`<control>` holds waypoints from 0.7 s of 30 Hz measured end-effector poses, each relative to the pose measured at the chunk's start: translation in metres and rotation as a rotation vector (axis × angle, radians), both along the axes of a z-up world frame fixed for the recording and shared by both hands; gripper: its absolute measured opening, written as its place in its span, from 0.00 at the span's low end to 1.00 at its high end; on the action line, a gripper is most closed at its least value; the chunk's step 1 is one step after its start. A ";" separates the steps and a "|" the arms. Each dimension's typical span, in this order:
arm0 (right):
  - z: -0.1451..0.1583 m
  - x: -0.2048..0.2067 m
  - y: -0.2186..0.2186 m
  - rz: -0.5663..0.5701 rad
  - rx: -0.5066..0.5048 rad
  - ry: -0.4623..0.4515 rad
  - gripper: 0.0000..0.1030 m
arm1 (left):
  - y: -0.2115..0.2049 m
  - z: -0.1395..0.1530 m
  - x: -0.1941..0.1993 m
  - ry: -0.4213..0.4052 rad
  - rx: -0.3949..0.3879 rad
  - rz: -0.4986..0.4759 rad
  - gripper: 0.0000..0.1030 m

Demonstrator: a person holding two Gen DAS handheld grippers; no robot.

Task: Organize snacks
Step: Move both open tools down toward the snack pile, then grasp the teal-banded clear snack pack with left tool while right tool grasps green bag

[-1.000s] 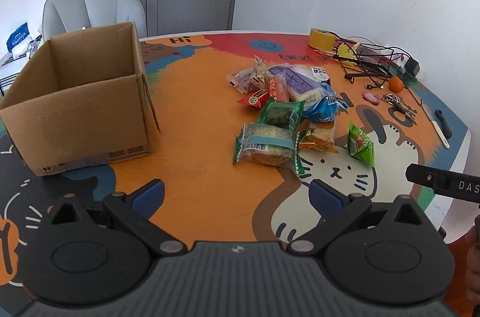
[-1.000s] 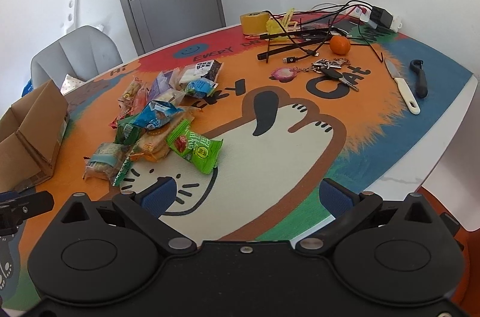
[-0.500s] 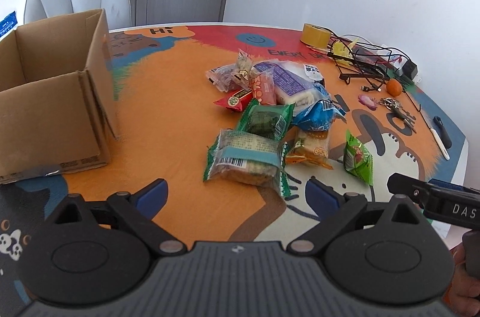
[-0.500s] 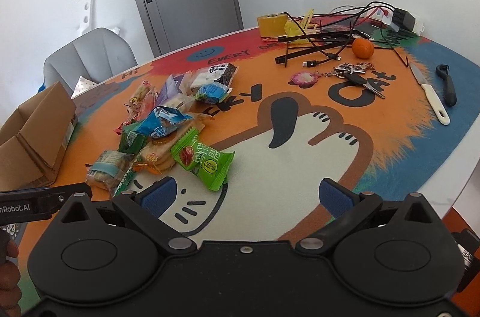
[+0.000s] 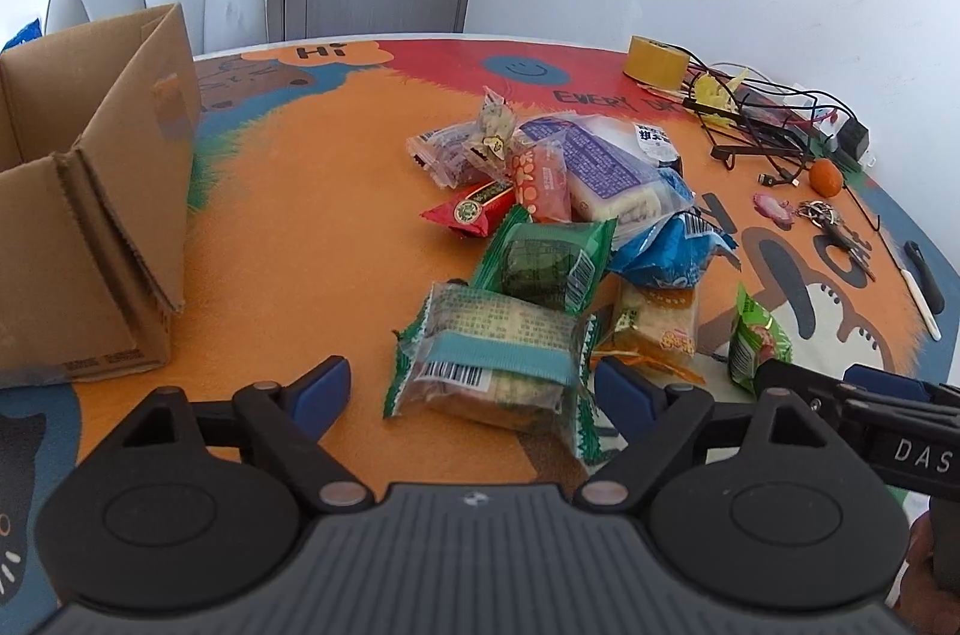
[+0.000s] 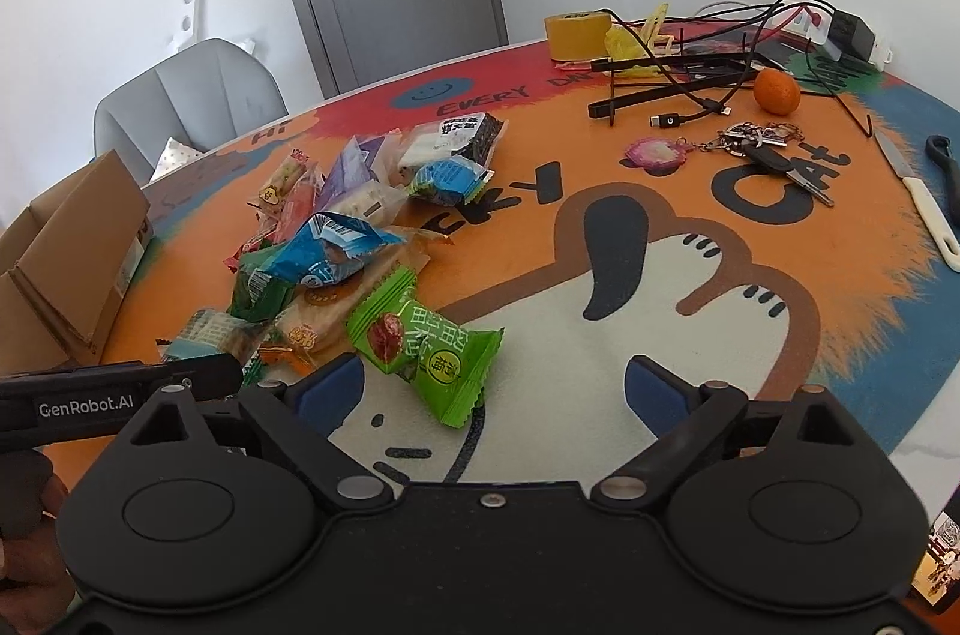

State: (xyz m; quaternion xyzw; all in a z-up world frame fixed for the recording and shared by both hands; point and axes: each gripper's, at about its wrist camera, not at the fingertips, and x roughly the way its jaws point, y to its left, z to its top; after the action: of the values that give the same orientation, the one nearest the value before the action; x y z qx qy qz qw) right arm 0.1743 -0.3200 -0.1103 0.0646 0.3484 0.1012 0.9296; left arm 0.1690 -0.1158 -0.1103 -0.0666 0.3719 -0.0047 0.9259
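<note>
The cracker packet (image 5: 492, 365) lies at the near edge of the snack pile (image 5: 570, 215), right of the box (image 5: 90, 215). It is straddled by the left gripper (image 5: 468, 389), whose jaws are closing but not yet touching; it should be pinched squarely across its middle. The right gripper (image 6: 492, 386), also closing, holds nothing.

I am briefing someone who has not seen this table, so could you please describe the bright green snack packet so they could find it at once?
Start at the round cat-print table and find the snack pile beside the cardboard box. The bright green snack packet lies at the pile's near edge, on the white cat face. Unlike its neighbours, it is lime green with a red fruit picture.
</note>
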 end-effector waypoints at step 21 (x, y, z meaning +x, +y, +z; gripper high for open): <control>0.000 0.008 0.015 0.050 0.035 -0.034 0.43 | 0.005 0.005 -0.013 -0.070 -0.007 0.031 0.53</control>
State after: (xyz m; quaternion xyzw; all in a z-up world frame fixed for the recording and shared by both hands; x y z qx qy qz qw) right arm 0.1821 -0.3050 -0.1108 0.0705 0.3324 0.1316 0.9312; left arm 0.1561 -0.1103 -0.1056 -0.0754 0.3384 0.0059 0.9380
